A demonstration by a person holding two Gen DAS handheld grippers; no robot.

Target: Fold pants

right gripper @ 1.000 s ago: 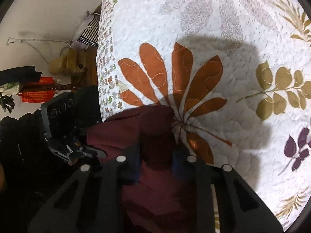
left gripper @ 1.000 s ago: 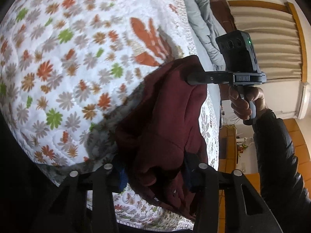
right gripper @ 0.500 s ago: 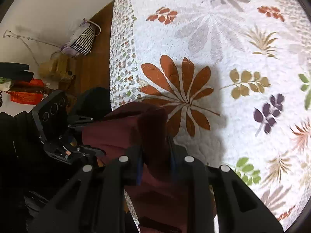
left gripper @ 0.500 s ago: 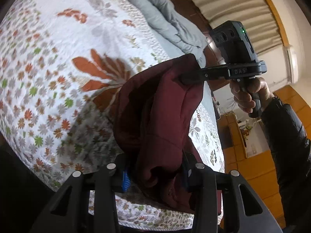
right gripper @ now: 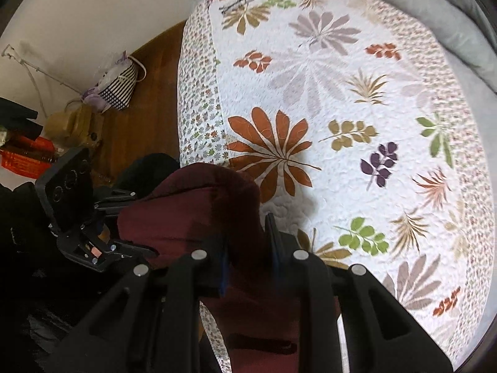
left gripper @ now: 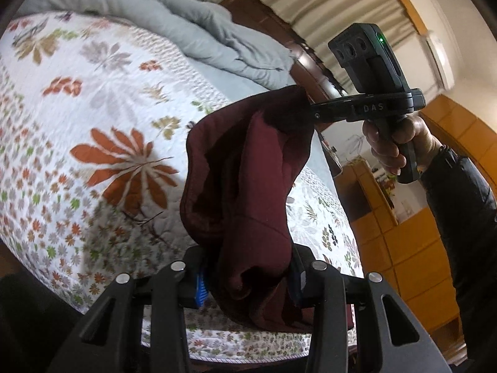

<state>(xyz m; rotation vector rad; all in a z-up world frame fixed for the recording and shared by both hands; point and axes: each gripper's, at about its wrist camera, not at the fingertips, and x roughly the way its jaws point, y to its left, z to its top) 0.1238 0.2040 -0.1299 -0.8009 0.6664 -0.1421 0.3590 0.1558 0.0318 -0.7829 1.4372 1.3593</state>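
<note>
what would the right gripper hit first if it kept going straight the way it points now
Probably the quilt on the bed: the right gripper, shut on the dark red pants, points down at it; depth is unclear.

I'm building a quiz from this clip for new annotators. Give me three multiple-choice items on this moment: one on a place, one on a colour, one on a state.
1. Where are the pants?
A. flat on the quilt
B. held up above the quilt
C. on the floor

2. What colour are the pants?
A. maroon
B. blue
C. grey

3. What grips the pants?
A. left gripper only
B. right gripper only
C. both

Answers:
1 B: the cloth hangs between the grippers, over the bed.
2 A: dark red fabric in both views.
3 C: each gripper's jaws pinch cloth.
</note>
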